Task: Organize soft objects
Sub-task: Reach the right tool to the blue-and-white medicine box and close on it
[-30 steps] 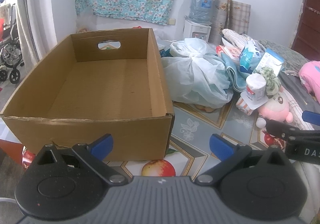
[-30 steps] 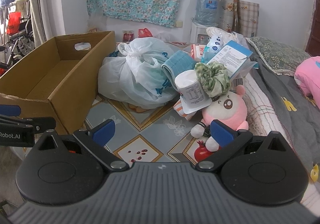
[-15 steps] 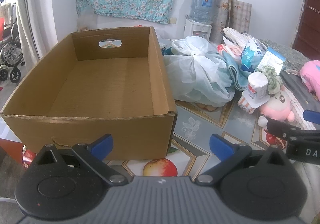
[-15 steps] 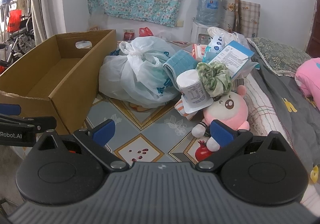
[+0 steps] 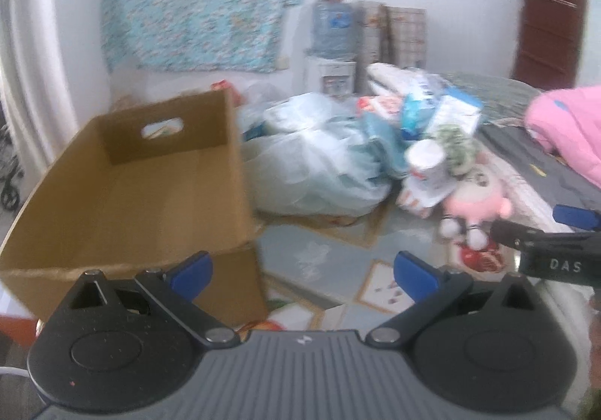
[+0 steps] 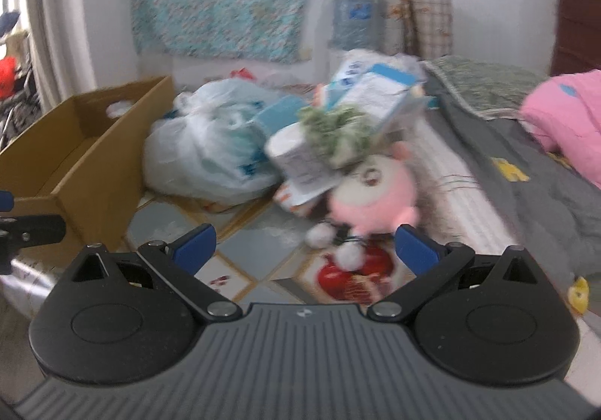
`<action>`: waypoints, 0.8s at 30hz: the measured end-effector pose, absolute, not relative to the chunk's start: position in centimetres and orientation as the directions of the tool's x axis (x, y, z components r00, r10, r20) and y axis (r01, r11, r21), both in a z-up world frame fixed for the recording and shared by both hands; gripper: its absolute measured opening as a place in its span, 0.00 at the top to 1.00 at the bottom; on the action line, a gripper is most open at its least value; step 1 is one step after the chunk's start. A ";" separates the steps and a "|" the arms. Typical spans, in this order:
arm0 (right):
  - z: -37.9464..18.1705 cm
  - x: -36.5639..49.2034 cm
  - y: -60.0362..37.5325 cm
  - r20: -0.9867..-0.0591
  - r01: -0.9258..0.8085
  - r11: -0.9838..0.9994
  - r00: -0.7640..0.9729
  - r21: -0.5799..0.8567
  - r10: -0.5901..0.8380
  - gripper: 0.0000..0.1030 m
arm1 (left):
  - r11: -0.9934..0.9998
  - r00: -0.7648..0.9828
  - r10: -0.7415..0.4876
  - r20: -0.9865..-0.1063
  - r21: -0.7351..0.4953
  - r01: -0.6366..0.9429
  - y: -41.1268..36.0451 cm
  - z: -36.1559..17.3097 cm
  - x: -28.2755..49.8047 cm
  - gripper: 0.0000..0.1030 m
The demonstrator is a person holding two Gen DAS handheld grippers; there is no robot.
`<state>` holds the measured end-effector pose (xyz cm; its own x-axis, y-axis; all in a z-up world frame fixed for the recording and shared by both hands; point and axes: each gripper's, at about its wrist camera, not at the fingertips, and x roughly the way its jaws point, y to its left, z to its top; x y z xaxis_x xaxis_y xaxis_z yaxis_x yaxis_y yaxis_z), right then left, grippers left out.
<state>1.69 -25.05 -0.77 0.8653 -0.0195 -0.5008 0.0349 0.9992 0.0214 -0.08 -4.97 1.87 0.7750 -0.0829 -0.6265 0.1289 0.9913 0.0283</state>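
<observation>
Pink plush toy point(image 6: 370, 191) was recorded just ahead of the right gripper point(image 6: 306, 247), whose jaws were spread and empty; left gripper point(image 5: 302, 271) likewise spread; cardboard box point(image 5: 131, 194) was noted alongside.

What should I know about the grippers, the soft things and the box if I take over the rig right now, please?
Left gripper: open, holding nothing, aimed at the gap between box and pile.
Right gripper: open, holding nothing, pointed at the pink plush toy.
Cardboard box: on the left, nothing visible inside.
Pile to its right: white plastic bag, green scrunchie above the plush toy, tissue roll, blue folded cloth, packets behind.
Done: nothing is packed yet.
Left: every soft item has to go into the box; the plush toy is probably nearest for the right gripper. Both views are blurred.
</observation>
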 end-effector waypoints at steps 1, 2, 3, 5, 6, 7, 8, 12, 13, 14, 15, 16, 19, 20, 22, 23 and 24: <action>-0.8 1.4 -25.9 -0.481 0.053 0.998 0.876 0.028 -0.033 0.01 | 0.988 0.778 -0.095 -0.622 0.033 0.148 -5.7 2.1 0.0 0.00; -0.9 1.2 -26.8 -0.463 0.067 0.997 0.885 0.037 -0.042 0.01 | 0.985 0.779 -0.112 -0.617 0.036 0.171 -6.5 2.3 0.2 0.00; -0.9 1.0 -27.6 -0.447 0.080 0.996 0.893 0.047 -0.051 0.01 | 0.981 0.781 -0.128 -0.611 0.039 0.191 -7.3 2.5 0.3 0.00; -0.8 0.7 -29.3 -0.419 0.105 0.992 0.906 0.069 -0.067 0.01 | 0.972 0.783 -0.159 -0.601 0.044 0.231 -8.9 2.8 0.9 0.00; -0.8 0.6 -30.0 -0.410 0.116 0.990 0.909 0.079 -0.074 0.01 | 0.967 0.783 -0.172 -0.597 0.048 0.249 -9.7 2.9 1.1 0.00; -0.7 0.7 -30.8 -0.403 0.128 0.988 0.912 0.090 -0.081 0.01 | 0.962 0.785 -0.186 -0.591 0.053 0.267 -10.4 3.1 1.4 0.00; -0.6 0.7 -31.6 -0.394 0.139 0.985 0.915 0.103 -0.088 0.01 | 0.956 0.788 -0.200 -0.582 0.061 0.288 -11.3 3.2 1.7 0.00; -0.1 0.9 -34.4 -0.356 0.171 0.970 0.929 0.173 -0.101 0.01 | 0.932 0.793 -0.250 -0.555 0.085 0.353 -14.0 3.5 2.8 0.00; 0.0 0.9 -34.9 -0.347 0.173 0.966 0.933 0.193 -0.098 0.01 | 0.926 0.795 -0.260 -0.548 0.093 0.367 -14.7 3.6 3.1 0.00; 0.0 1.1 -35.7 -0.336 0.171 0.960 0.937 0.221 -0.090 0.01 | 0.920 0.796 -0.267 -0.543 0.100 0.378 -15.2 3.6 3.5 0.00; 0.0 1.4 -36.3 -0.329 0.167 0.955 0.941 0.244 -0.081 0.01 | 0.915 0.796 -0.272 -0.541 0.110 0.388 -15.9 3.5 4.0 0.00; -0.1 1.7 -36.7 -0.326 0.165 0.951 0.942 0.262 -0.074 0.01 | 0.911 0.794 -0.274 -0.543 0.118 0.395 -16.3 3.5 4.6 0.00; -0.3 3.4 -37.9 -0.326 0.157 0.936 0.944 0.316 -0.049 0.01 | 0.906 0.788 -0.280 -0.548 0.121 0.406 -17.7 3.2 6.4 0.00; -0.4 3.9 -38.1 -0.326 0.153 0.930 0.945 0.334 -0.038 0.01 | 0.904 0.787 -0.288 -0.546 0.116 0.411 -17.9 3.2 6.9 0.00; -0.4 5.1 -38.7 -0.318 0.135 0.916 0.948 0.379 -0.008 0.01 | 0.905 0.793 -0.291 -0.536 0.116 0.410 -18.4 2.9 8.3 0.00; -0.5 5.9 -38.9 -0.312 0.122 0.905 0.950 0.408 0.013 0.01 | 0.905 0.796 -0.291 -0.530 0.118 0.409 -18.6 2.8 8.8 0.01; -0.6 6.8 -39.2 -0.308 0.110 0.895 0.951 0.433 0.033 0.01 | 0.902 0.796 -0.298 -0.527 0.116 0.415 -18.9 2.6 9.4 0.03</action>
<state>6.76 -39.23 -0.60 0.9509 0.0325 -0.3079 0.1095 0.8948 0.4328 9.44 -18.88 2.62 0.7960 -0.2980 -0.5268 0.4149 0.9024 0.1164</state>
